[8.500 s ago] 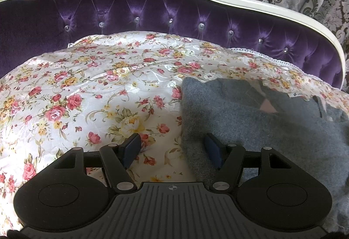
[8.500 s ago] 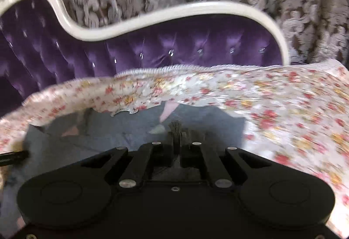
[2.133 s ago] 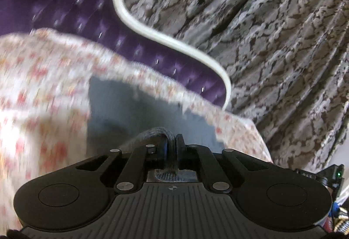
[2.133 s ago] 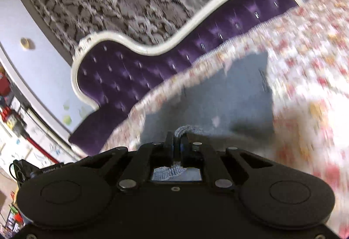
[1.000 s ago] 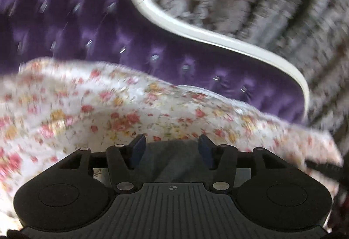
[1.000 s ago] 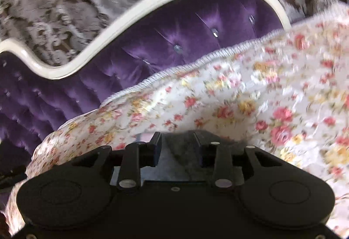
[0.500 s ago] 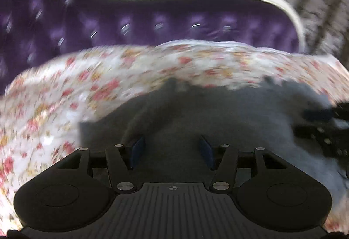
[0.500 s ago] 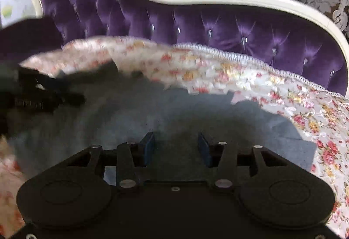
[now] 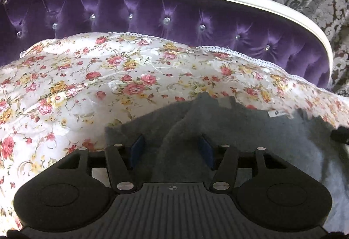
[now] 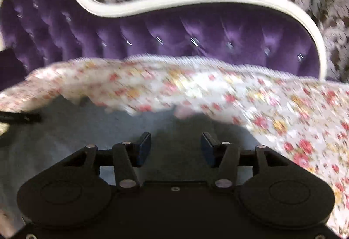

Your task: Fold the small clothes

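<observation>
Grey garment (image 9: 250, 136) lies spread on the floral bedspread (image 9: 91, 86), in front of the purple tufted headboard (image 9: 152, 9). Left hand-held gripper (image 9: 171, 149) hovers over it, jaws wide apart, gripping nothing; right hand-held gripper (image 10: 175, 148) likewise spread and empty above the garment.

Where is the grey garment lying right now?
The grey garment lies on the floral bedspread, lower right in the left wrist view, below the purple headboard, beneath both open grippers.
</observation>
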A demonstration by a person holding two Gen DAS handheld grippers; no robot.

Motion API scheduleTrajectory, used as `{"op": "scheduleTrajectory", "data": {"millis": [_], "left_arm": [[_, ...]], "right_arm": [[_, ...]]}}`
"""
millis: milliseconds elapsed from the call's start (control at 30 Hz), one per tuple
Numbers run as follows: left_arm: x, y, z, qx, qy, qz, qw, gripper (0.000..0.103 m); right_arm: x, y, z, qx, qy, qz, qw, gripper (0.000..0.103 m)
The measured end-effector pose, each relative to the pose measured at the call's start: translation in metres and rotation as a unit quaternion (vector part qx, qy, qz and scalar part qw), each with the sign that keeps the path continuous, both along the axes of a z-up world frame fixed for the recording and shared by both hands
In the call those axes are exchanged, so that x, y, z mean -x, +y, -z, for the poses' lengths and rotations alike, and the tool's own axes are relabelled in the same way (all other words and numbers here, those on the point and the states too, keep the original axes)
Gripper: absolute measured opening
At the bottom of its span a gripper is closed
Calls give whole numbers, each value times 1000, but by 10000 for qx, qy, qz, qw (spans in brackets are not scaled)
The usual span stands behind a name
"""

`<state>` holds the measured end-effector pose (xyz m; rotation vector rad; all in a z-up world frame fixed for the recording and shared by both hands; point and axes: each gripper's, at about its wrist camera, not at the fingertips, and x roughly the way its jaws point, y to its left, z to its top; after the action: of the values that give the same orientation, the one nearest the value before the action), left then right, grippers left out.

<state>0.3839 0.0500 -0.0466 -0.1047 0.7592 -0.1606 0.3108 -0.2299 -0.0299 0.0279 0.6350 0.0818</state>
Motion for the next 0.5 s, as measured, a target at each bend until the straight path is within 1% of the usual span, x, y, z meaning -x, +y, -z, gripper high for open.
{"op": "scheduleTrajectory", "data": {"millis": [100,233,367,500], "left_arm": [[0,-2,1,-4,-42,21,10000,56],[2,-1,2,24,-92,50,9999,56],[4,2,3,127,-137,38,9998,56],[5,2,4,157,-168,41,9997,57]], "right_arm": [[-2,20,-8,-88,-103,-484,9987,59],[-16,58,-6,323,-178,-1060,9937,58],[-39,73,5,384,-28,-1209,9919,58],[-48,85,17,489,107,-1394,9890,56]]}}
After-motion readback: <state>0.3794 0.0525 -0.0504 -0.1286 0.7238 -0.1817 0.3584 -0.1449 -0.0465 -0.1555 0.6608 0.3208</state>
